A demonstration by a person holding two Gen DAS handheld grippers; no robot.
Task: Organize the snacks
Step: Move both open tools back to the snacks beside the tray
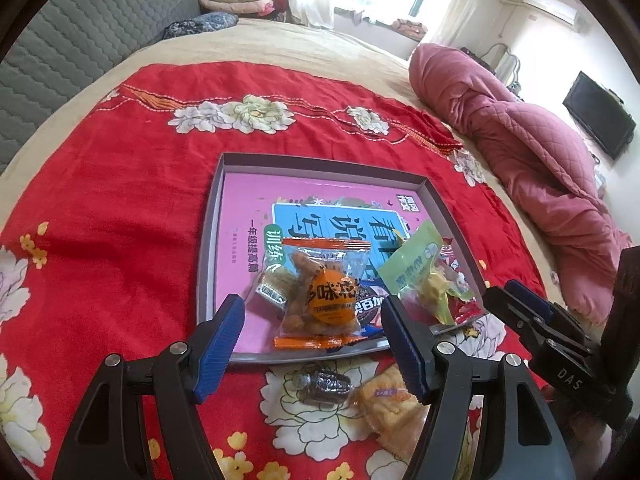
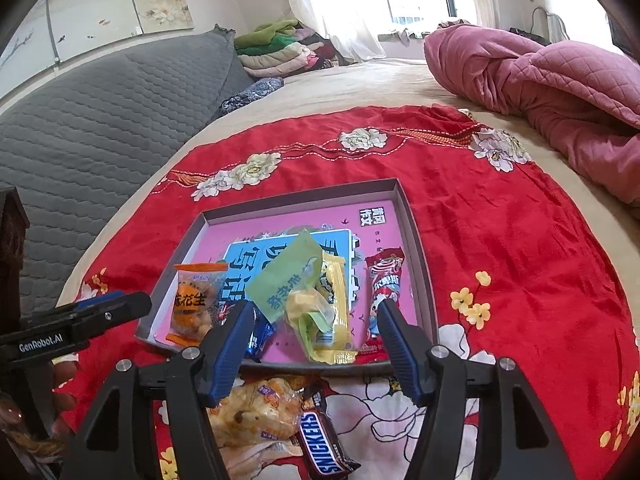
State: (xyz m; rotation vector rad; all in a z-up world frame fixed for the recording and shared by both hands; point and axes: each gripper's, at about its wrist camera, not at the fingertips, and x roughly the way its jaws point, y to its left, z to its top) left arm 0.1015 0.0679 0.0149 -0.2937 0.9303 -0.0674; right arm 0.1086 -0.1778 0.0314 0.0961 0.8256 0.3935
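A grey tray [image 1: 320,162] [image 2: 300,196] lined with a pink book lies on the red cloth. In it are an orange peanut packet [image 1: 324,292] [image 2: 192,304], a green packet [image 1: 416,268] [image 2: 288,276], a yellow packet [image 2: 334,312], a red packet [image 2: 386,280] and a blue one [image 2: 260,336]. My left gripper [image 1: 313,302] hovers open over the orange packet, pads clear of it. My right gripper [image 2: 315,308] hovers open over the green and yellow packets. Before the tray lie a Snickers bar [image 2: 324,444], a bread pack [image 2: 260,408] [image 1: 392,404] and a dark wrapped candy [image 1: 326,386].
The red floral cloth [image 1: 120,184] covers a beige bed. A pink quilt [image 1: 532,148] is bunched at the right, a grey padded headboard [image 2: 100,120] stands at the left, and folded clothes [image 2: 280,48] are stacked at the far end.
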